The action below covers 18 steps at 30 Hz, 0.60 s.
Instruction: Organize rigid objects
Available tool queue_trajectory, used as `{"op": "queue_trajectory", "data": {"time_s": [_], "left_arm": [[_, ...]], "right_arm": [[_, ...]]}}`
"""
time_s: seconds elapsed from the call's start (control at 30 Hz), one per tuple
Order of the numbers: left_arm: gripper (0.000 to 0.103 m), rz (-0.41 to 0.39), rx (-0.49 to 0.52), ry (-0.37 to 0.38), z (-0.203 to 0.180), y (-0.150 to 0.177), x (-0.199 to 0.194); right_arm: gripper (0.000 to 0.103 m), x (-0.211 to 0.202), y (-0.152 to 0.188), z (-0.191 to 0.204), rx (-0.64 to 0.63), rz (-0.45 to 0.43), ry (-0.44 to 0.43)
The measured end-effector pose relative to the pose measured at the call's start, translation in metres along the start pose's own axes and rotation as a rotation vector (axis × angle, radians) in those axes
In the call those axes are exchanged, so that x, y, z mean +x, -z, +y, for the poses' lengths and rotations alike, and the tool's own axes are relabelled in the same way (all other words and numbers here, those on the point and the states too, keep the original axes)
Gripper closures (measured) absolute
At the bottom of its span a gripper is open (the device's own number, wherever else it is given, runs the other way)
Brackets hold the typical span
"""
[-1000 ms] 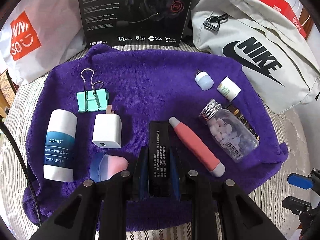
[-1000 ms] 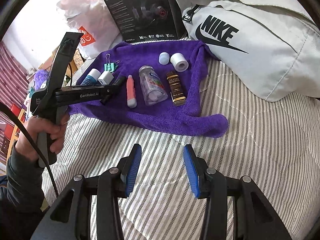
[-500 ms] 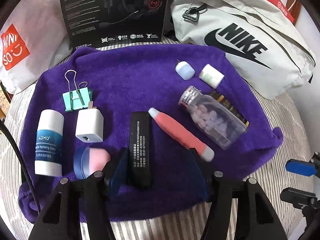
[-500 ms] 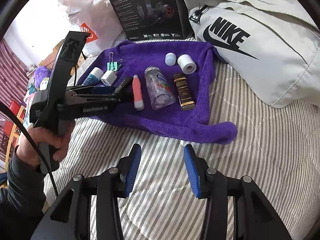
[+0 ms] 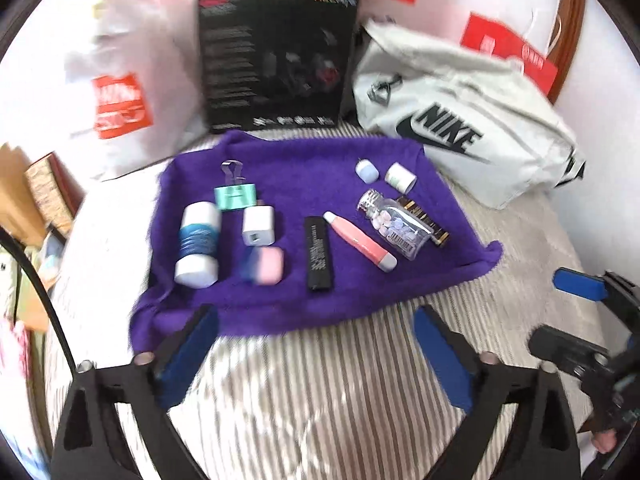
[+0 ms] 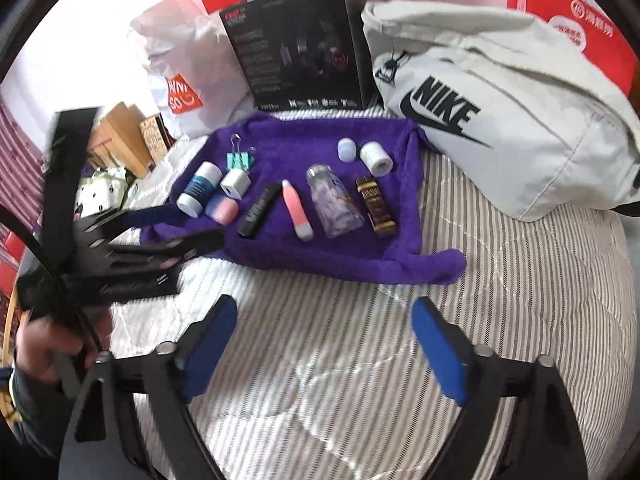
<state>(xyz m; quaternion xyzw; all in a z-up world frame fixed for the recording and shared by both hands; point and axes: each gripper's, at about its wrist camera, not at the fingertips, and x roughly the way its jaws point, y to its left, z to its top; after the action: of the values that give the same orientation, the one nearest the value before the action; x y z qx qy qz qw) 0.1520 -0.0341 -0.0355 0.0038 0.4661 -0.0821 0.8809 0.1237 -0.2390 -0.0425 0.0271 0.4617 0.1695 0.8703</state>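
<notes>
Left wrist view: all small items are lying lined up on purple terry towel (image 5: pixel 304 168), slim black rectangular bar (image 5: pixel 319 253) sitting released, both the left hand-held gripper (image 5: pixel 316 356) and the right hand-held gripper (image 6: pixel 325 344) having just been opening, now gaping empty, so organizing is looking nearly finished.

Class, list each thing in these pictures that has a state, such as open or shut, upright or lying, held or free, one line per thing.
left claw: open, just been opening, nothing between.
right claw: open, just been opening, empty.
black stick: lying free on the purple towel.
pink pen: capped, lying.
pill bottle: lidded, on its side.
white tube: lying.
binder clip: handles folded up.
Nike bag: slumped; zip not visible.
</notes>
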Motion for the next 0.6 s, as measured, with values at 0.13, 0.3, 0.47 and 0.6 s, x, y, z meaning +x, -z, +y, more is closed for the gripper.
{"op": "queue_trajectory", "data": {"time_s": [0.13, 0.3, 0.47, 0.6], "left_arm": [[0.001, -0.031, -0.038, -0.025, 0.014, 0.018, -0.033], [0.001, -0.061, -0.054, -0.057, 0.018, 0.031, -0.059], [0.001, -0.063, -0.053, -0.085, 0.015, 0.041, -0.070], [0.001, -0.064, -0.020, -0.130, 0.011, 0.046, -0.077]], "right_arm": [[0.000, -0.013, 0.005, 0.012, 0.043, -0.024, 0.037], [0.000, -0.028, 0.017, 0.018, 0.083, -0.025, 0.101], [0.000, -0.041, 0.029, 0.022, 0.098, -0.027, 0.157], [0.000, -0.047, 0.034, 0.026, 0.102, -0.028, 0.196]]}}
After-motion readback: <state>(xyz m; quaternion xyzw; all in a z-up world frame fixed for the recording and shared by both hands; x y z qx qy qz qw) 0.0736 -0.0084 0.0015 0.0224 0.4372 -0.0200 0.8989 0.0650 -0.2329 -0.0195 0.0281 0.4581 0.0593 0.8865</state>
